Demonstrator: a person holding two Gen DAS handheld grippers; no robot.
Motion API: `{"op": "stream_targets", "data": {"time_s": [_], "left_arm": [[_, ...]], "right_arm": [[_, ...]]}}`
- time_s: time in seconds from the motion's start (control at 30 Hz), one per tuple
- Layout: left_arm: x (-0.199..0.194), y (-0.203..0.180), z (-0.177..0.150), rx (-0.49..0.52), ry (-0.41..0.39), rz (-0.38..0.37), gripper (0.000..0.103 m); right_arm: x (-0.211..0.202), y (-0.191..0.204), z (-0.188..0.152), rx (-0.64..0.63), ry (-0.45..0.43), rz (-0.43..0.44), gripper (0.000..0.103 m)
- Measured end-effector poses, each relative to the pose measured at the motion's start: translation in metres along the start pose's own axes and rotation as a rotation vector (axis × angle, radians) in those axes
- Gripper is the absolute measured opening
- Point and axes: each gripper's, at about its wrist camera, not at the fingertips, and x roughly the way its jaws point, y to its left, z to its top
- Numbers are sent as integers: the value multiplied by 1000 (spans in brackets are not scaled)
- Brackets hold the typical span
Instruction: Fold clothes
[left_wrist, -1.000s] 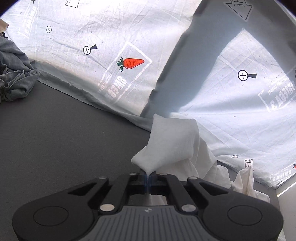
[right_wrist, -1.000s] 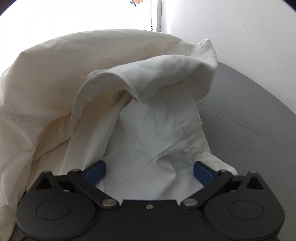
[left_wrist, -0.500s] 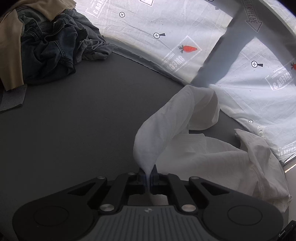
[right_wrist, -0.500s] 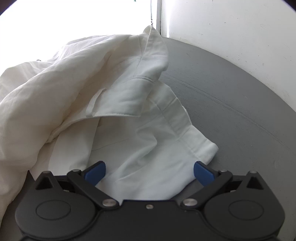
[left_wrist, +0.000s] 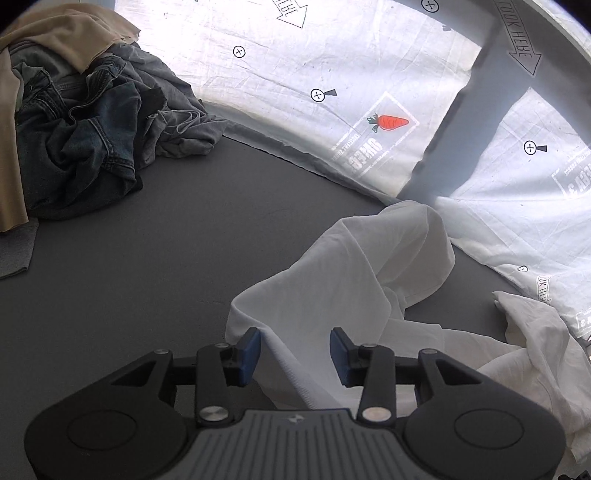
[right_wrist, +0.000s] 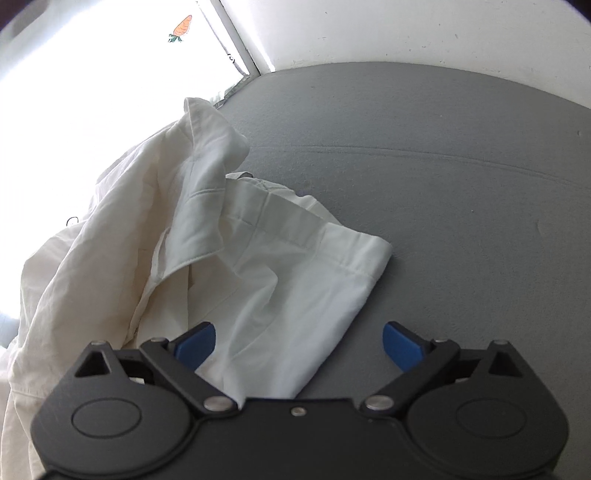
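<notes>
Grey bench (left_wrist: 147, 280) carries a white shirt (left_wrist: 332, 280); left gripper (left_wrist: 294, 350) opening, fabric loose between its jaws; right gripper (right_wrist: 299, 341) wide, narrowing, gripping nothing.

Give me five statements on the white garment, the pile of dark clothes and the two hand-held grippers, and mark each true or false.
1. The white garment lies on a grey surface. True.
2. The left hand-held gripper is clamped shut on the garment. False: its jaws are opening, with cloth between them but the pads off it.
3. A pile of dark clothes lies at the far left in the left wrist view. True.
4. The right hand-held gripper holds a pair of jeans. False: it holds nothing; the garment's edge lies between its wide jaws.
5. The carrot print is on the white garment. False: it is on the backdrop sheet.
</notes>
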Motion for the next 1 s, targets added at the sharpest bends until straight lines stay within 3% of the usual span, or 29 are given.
{"op": "stream_targets", "data": {"time_s": [0.13, 0.17, 0.2, 0.23, 0.47, 0.53, 0.57, 0.6, 0.63, 0.73, 1.0], "left_arm": [[20, 6, -11, -21, 48, 40, 44], [24, 8, -15, -22, 58, 54, 44], [27, 9, -18, -20, 65, 70, 44], [29, 11, -21, -21, 72, 78, 44], [49, 16, -34, -68, 136, 71, 47], [52, 8, -39, -50, 140, 74, 47], [53, 5, -41, -41, 141, 76, 46], [53, 0, -43, -31, 142, 82, 45], [52, -4, -45, -23, 137, 93, 42], [40, -15, -48, -9, 102, 112, 8], [-30, -39, -54, -117, -47, 150, 3]], "right_arm": [[-1, -8, 11, 102, -7, 43, 85], [-1, -10, 13, 125, -6, 54, 76], [1, -12, 15, 145, 1, 73, 62], [3, -15, 17, 168, 14, 102, 58], [30, -34, 35, 233, 38, 150, 58], [33, -39, 40, 242, 51, 147, 41], [37, -42, 42, 237, 63, 125, 13], [40, -47, 44, 245, 73, 118, 5], [41, -54, 47, 281, 81, 144, 5], [38, -72, 60, 348, 53, 190, 3], [-9, -80, 167, 195, -156, 286, 0]]}}
